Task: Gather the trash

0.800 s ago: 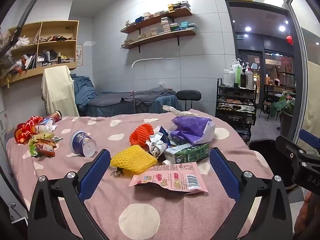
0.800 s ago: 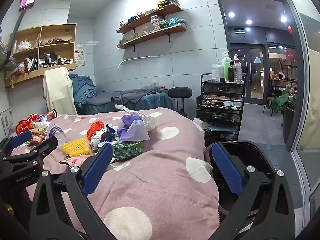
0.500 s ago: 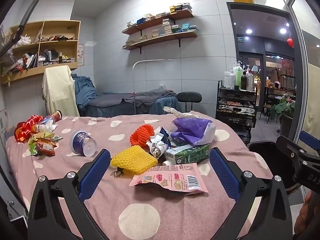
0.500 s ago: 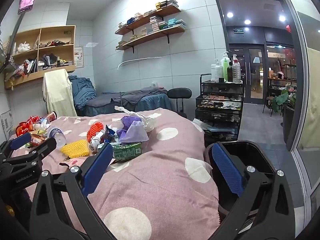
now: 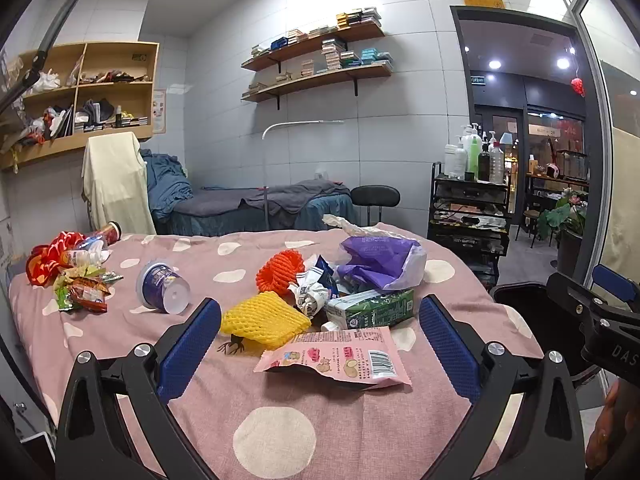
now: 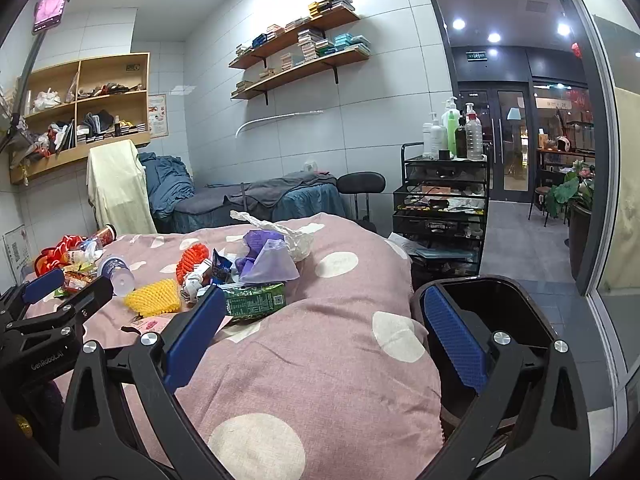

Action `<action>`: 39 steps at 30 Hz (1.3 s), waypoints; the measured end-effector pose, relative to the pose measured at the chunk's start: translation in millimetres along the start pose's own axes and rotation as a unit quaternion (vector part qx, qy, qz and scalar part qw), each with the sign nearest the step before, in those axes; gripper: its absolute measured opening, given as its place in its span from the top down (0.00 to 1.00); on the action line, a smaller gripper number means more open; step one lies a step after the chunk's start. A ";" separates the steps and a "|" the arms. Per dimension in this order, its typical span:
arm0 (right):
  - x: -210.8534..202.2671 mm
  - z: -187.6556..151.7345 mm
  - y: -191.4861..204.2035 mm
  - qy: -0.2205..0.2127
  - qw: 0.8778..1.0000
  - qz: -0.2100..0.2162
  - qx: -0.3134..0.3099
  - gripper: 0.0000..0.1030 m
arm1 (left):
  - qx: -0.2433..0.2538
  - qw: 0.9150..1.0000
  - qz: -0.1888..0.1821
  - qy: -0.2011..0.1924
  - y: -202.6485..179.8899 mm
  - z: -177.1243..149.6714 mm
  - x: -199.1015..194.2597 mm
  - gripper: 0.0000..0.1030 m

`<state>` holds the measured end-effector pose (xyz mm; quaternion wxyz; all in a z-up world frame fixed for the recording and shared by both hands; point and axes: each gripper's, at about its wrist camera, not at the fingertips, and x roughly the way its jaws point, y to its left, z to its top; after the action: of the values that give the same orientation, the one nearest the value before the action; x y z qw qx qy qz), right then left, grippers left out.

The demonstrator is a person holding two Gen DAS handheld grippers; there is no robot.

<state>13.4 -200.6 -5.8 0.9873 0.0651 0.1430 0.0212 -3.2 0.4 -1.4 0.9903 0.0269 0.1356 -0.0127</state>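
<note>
both grippers' jaws gape empty above the pink snack packet [image 5: 336, 356].

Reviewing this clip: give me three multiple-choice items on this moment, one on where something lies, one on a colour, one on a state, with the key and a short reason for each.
1. Where does the pink snack packet lie relative to the green carton?
A. Nearer the left wrist camera than the carton
B. Behind the carton, by the wall
C. Inside the black bin

2. What colour is the foam fruit net just left of the carton?
A. Yellow
B. White
C. Black

3. What state are the left tongs in?
A. Shut on the packet
B. Open, holding nothing
C. Shut on the yogurt cup

Key: 1 A, the packet lies on the polka-dot cover in front of the carton. 2 A, the net is bright yellow; an orange one lies behind it. 3 B, the blue pads stand wide apart above the cover, touching no trash.
</note>
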 end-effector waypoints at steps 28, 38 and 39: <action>3.8 -3.2 -0.6 0.003 1.000 0.004 0.004 0.04 | 0.002 1.000 -0.002 0.002 -3.2 -2.6 2.1 0.05; 3.9 -3.7 -0.3 0.004 1.000 0.005 0.004 0.04 | 0.002 1.000 -0.002 0.003 -2.9 -2.3 1.9 0.05; 3.8 -4.2 0.2 0.004 1.000 0.005 0.005 0.04 | 0.002 1.000 -0.003 0.003 -2.9 -2.2 1.9 0.05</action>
<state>15.9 -199.7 -10.8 0.9863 0.0704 0.1472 0.0259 -2.0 -2.5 -4.1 0.9898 0.0288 0.1388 -0.0154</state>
